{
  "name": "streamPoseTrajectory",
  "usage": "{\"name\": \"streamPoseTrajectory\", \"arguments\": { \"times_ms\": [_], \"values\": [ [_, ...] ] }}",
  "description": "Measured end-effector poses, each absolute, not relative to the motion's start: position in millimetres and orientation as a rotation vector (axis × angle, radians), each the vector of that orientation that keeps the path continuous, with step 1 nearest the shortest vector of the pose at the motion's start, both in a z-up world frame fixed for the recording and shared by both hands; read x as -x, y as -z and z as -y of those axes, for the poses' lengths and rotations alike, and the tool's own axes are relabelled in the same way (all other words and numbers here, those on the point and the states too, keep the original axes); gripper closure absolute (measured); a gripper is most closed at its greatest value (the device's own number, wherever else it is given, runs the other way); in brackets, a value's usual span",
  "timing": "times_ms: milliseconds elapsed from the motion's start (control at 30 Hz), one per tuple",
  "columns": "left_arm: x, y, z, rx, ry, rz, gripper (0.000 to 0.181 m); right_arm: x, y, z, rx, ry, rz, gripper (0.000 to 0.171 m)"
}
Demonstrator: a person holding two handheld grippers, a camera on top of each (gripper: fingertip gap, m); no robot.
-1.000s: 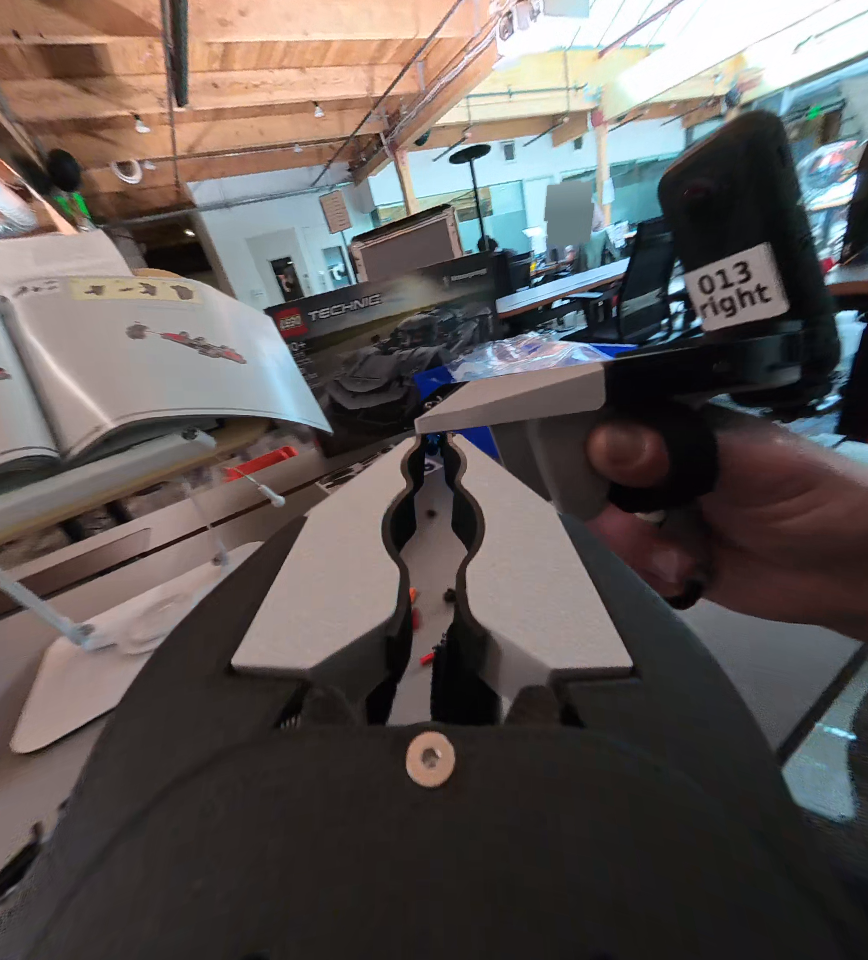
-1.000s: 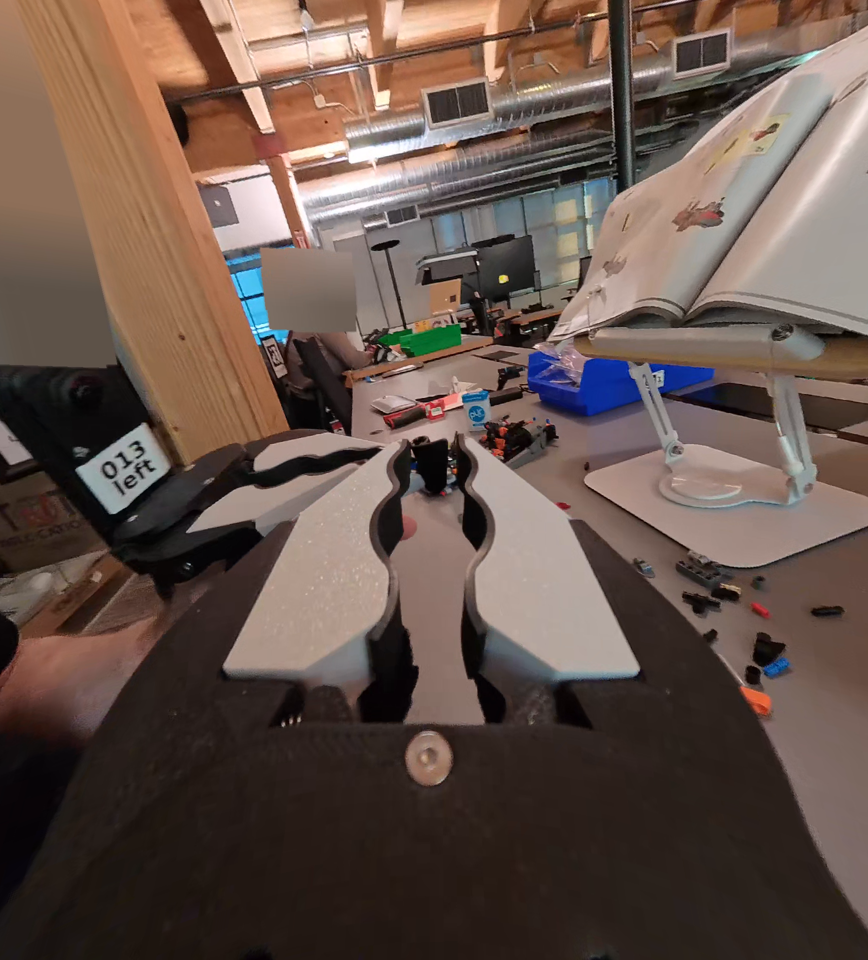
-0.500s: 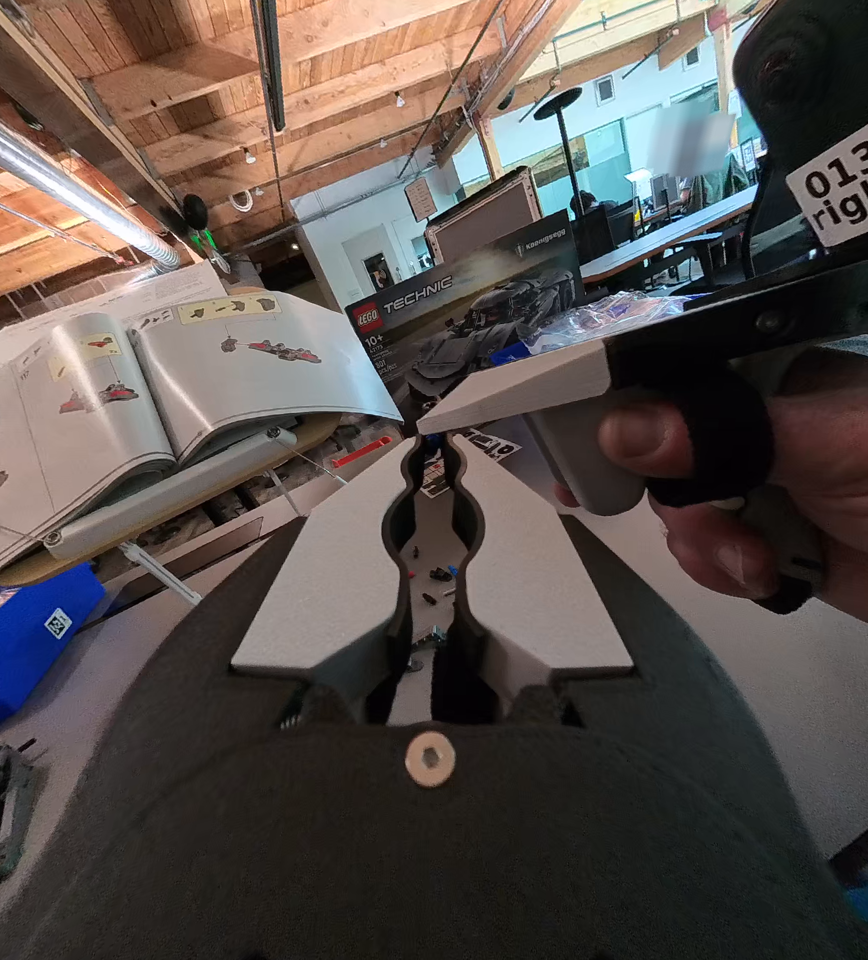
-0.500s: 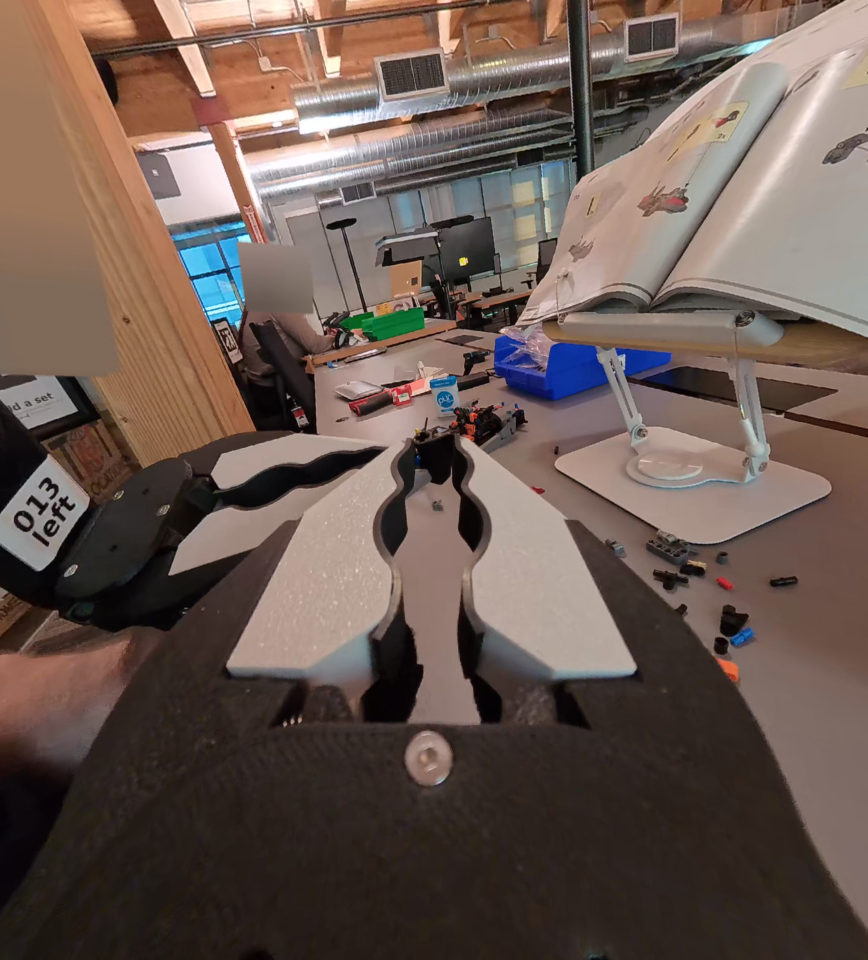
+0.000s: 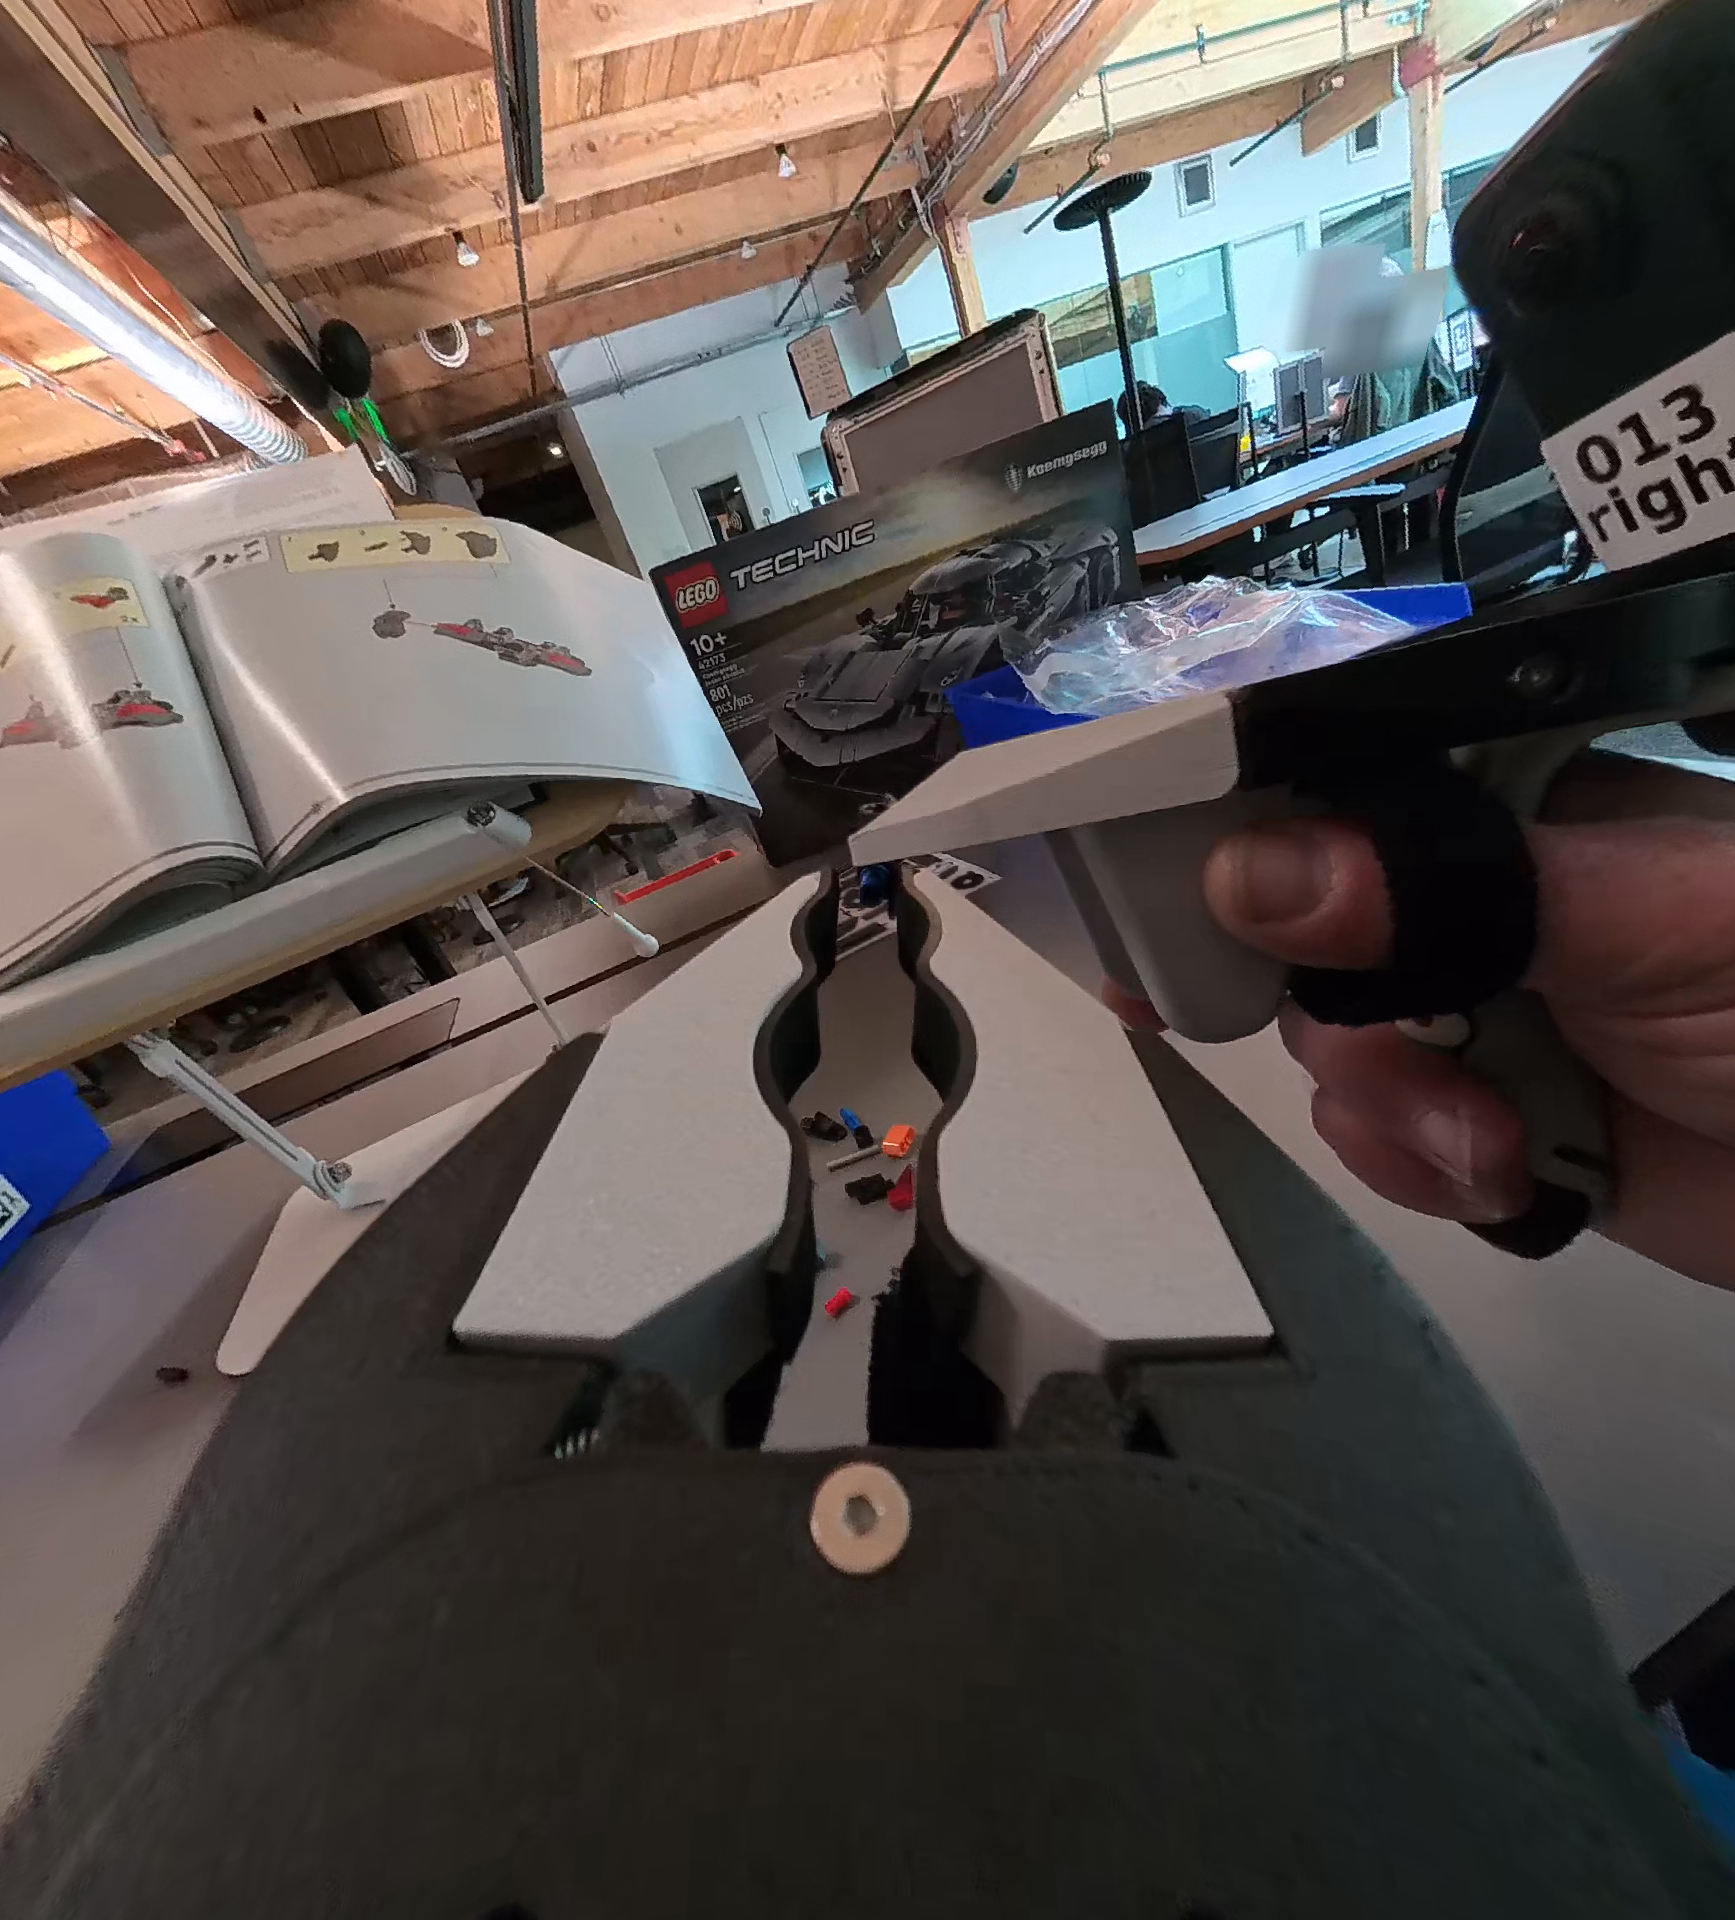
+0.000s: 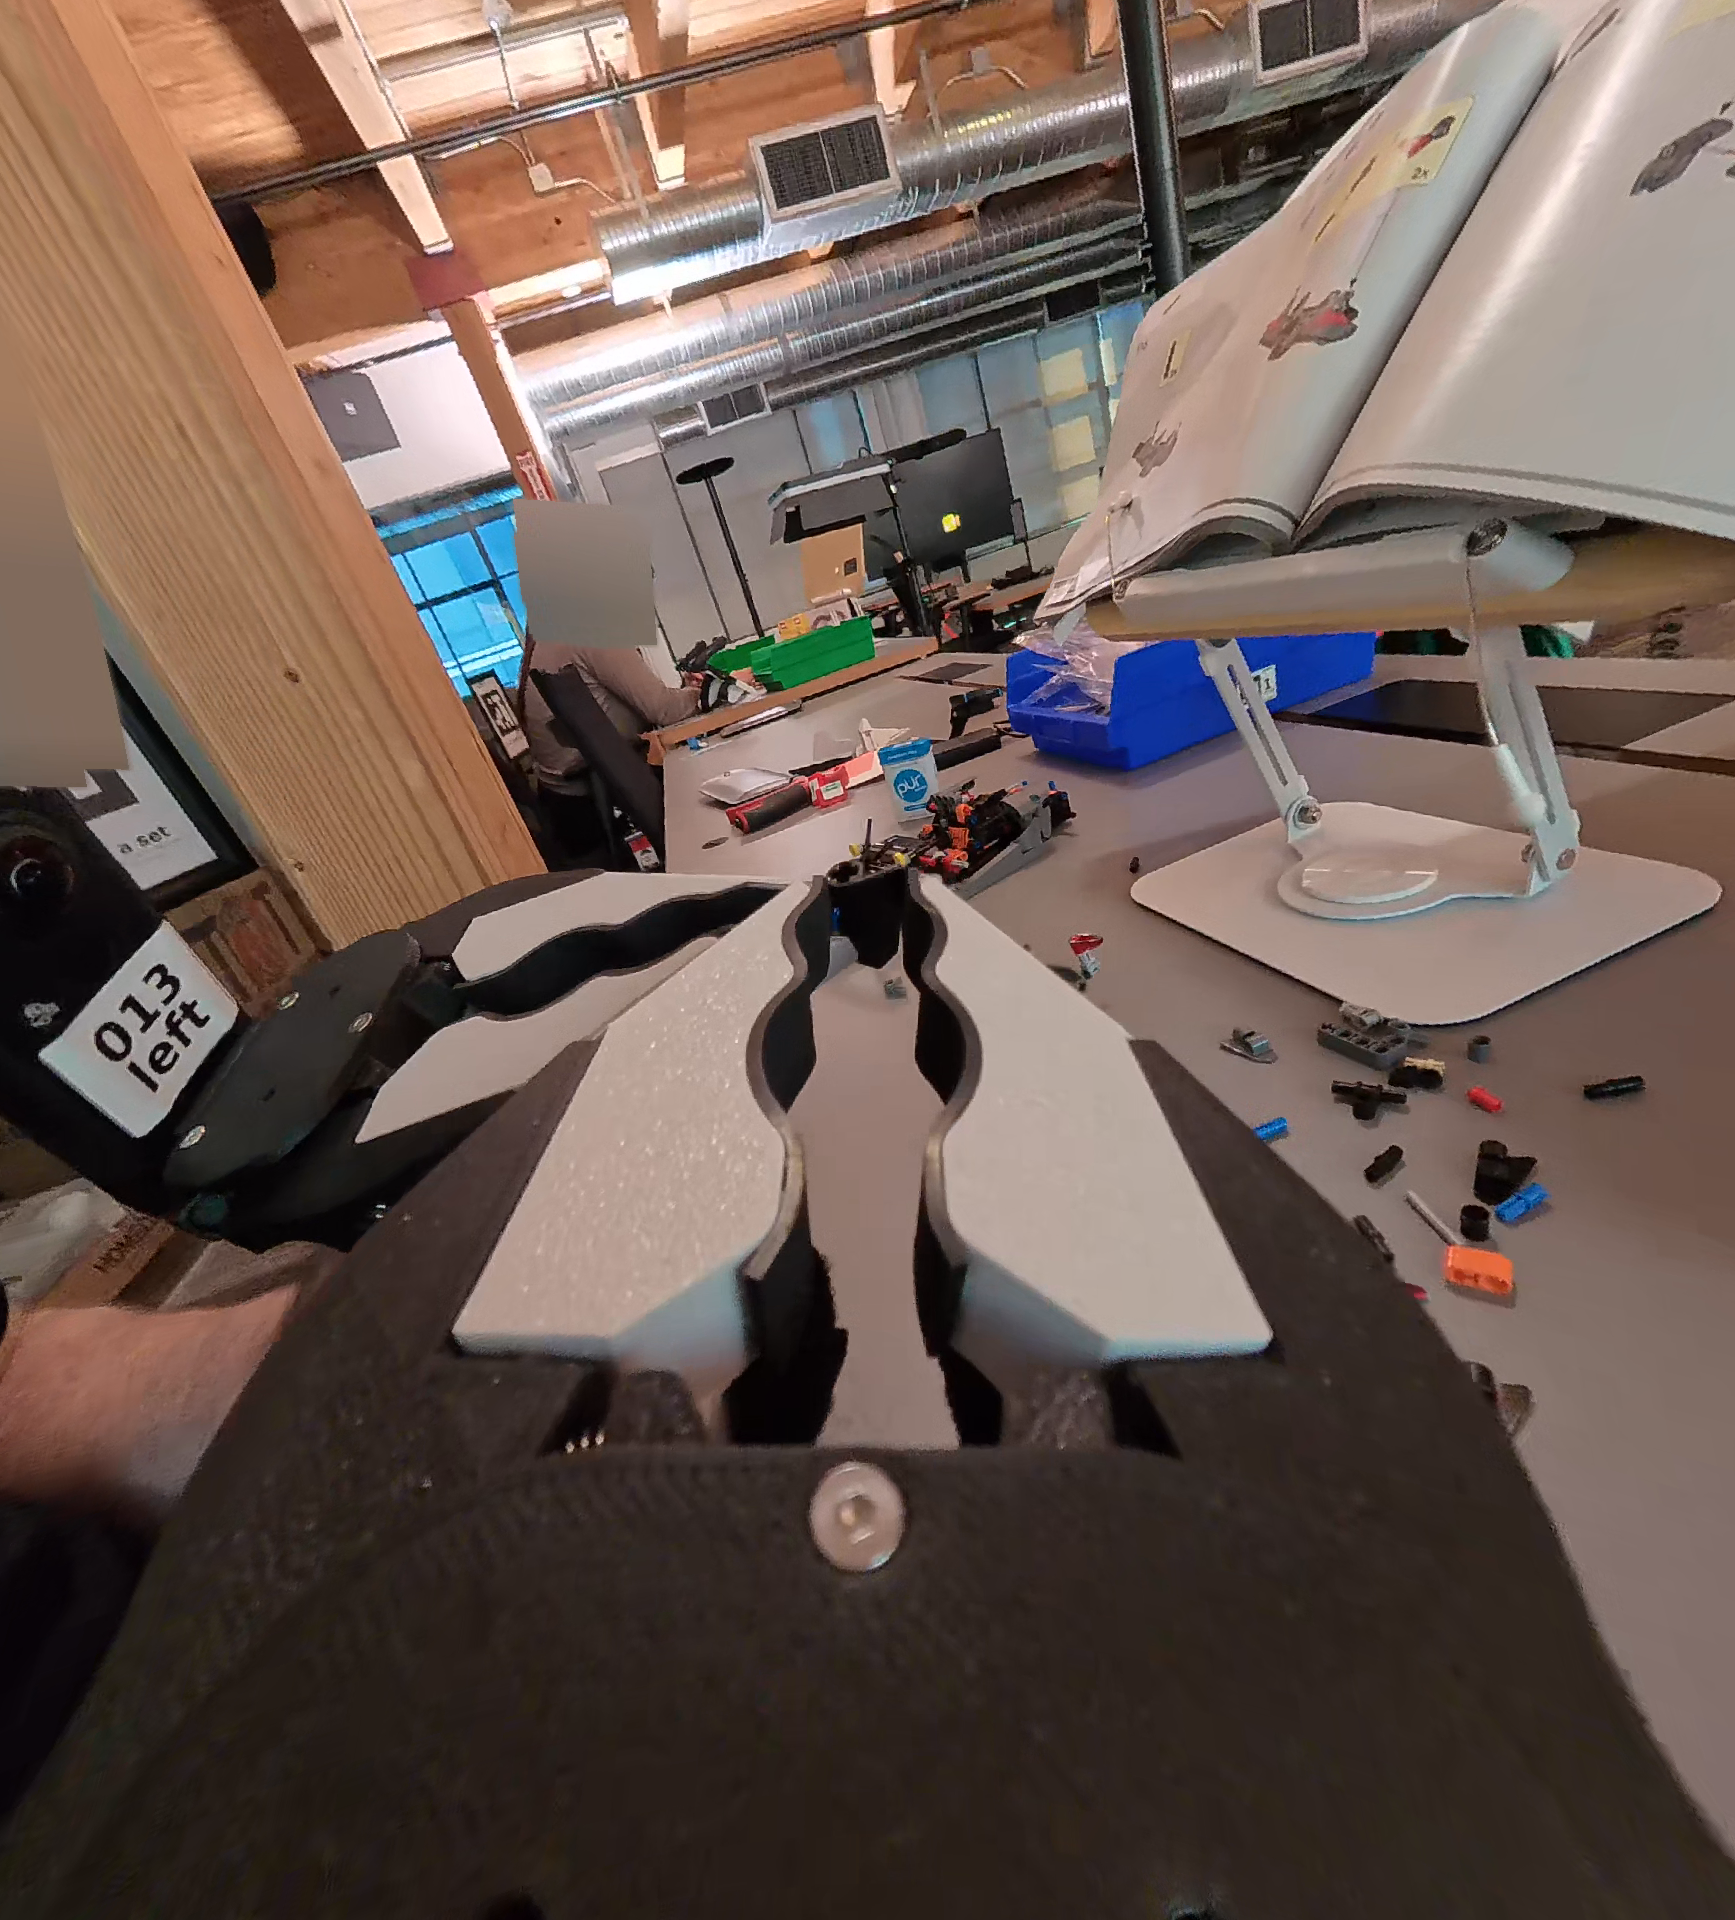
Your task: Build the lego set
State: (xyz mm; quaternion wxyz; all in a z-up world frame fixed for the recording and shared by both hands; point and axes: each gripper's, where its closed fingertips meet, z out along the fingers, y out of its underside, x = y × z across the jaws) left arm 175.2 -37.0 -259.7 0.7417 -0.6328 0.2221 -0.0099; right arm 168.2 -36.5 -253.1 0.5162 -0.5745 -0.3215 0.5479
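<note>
My right gripper (image 6: 868, 906) is shut on a small black lego piece (image 6: 865, 920), held above the grey table (image 6: 1206, 1164). My left gripper (image 5: 865, 902) is shut on a small blue piece (image 5: 871, 883). The two grippers meet tip to tip: the right gripper's finger (image 5: 1050, 779) reaches my left tips, and the left gripper (image 6: 572, 966) comes in from the left in the right wrist view. Loose lego pieces (image 6: 1465, 1153) lie on the table to the right, among them an orange one (image 6: 1478, 1270). Some of them show between my left fingers (image 5: 873, 1153).
An open instruction book (image 5: 323, 686) rests on a white stand (image 6: 1414, 914). The lego box (image 5: 894, 634) stands behind. A partly built model (image 6: 988, 826) lies farther back, with blue bins (image 6: 1133, 696) and small items. A wooden post (image 6: 219, 582) rises on the left. The grippers are tip to tip, or close to it.
Both grippers have stayed shut and tip to tip. The left view has swung and dipped, so the loose pieces now show between its fingers. The right view has drawn closer to the table.
</note>
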Motion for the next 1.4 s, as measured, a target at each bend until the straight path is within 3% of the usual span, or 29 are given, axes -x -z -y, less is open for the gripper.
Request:
{"name": "streamPoseTrajectory", "arguments": {
  "times_ms": [1400],
  "values": [
    [-137,263,50,1.386,0.093,-0.39,0.165,-121,249,55,1.366,-1.472,0.842,0.16]
  ]
}}
